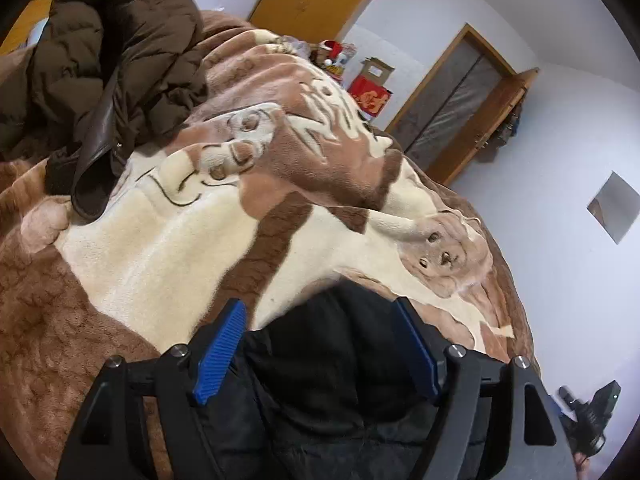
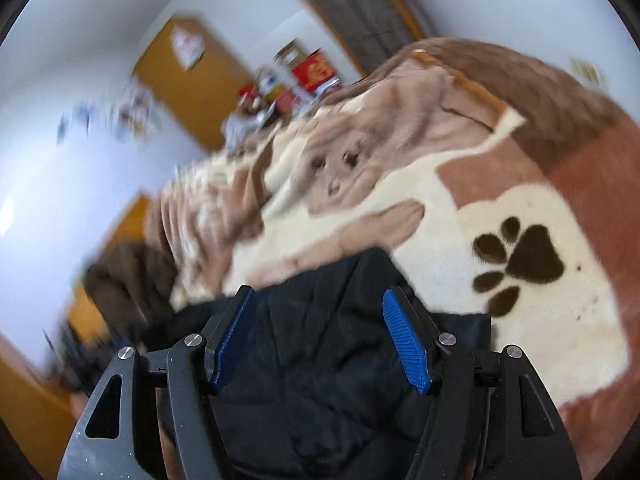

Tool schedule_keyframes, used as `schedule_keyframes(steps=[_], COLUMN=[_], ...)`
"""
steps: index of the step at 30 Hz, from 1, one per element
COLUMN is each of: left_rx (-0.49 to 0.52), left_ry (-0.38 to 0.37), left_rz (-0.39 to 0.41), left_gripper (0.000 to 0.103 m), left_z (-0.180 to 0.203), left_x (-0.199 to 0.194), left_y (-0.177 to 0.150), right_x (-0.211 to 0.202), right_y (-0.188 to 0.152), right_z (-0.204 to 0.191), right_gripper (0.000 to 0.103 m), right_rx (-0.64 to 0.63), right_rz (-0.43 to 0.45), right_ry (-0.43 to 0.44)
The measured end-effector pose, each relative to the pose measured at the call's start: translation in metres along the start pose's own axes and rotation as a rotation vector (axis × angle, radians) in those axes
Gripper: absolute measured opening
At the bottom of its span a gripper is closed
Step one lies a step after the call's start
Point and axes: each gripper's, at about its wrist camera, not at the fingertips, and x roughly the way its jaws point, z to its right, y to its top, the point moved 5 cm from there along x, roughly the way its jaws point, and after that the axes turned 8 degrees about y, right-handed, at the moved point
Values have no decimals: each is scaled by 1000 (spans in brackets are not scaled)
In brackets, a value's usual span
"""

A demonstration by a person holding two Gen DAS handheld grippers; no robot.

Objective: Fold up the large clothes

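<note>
A bed covered by a plush blanket point(image 1: 168, 248) in cream and brown, printed with puppies and a dark paw print point(image 2: 520, 264), fills both views; white walls and wooden doors stand behind it. Your left gripper point(image 1: 320, 344) points down at the bed with its blue pads point(image 1: 220, 354) spread wide, and the black padded jacket point(image 1: 328, 380) lies between and beneath them, the pads not pressing on it. Your right gripper point(image 2: 322, 338) likewise stands open, its blue pads point(image 2: 406, 346) apart over the same black quilted fabric point(image 2: 320, 360); this view is blurred. The jacket rests on the near edge of the blanket. Farther off, at the upper left of the left wrist view, a brown puffer coat point(image 1: 100, 60) lies heaped on the blanket, well apart from the jacket. A red box point(image 1: 370, 96) stands beyond the bed.
</note>
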Motion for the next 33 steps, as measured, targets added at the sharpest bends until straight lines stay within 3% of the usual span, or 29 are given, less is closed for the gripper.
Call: schedule_keyframes(steps=[5,9,11,14,18,21,24,27,29,33], left_rx=[232,371,409,459,412,455,486,473,449,402], left_ry=[-58,-155,-164,-78,-5,22,108,189,206,209], left_rz=[-101,-224,-247,-212,-237,-175,-105,-140,-157,-146], left_gripper=[77,77,77,77,77,76,77,77,78,79], left_z=[45,84,97,106,104,107,95,73,60,48], left_x=[10,31,43,72,104,94,101,133,150,169], left_y=[-51,-102,-117,-120,-103,-87,-68,-59,-61,-66], right_x=[31,47,60,89,103,86,86,113,131,145], right_y=[-44,-61,-63,-54,-34,-27,-23,-25,-26,-27], right_z=[-11,-27,-26,1,30,21,19,37,54,72], right_gripper=[66,66,66,66,66,66,66,66,66,66], right_rx=[-89,-200,-246,-264,-200,-201,-225,-197,-202,-143], right_rz=[-94,-135,-150,-174,-181,-130,-102,-156,-179,-189], right_ry=[-46,-43,-84,-210,-312,-298,-308,-339,-381,-371])
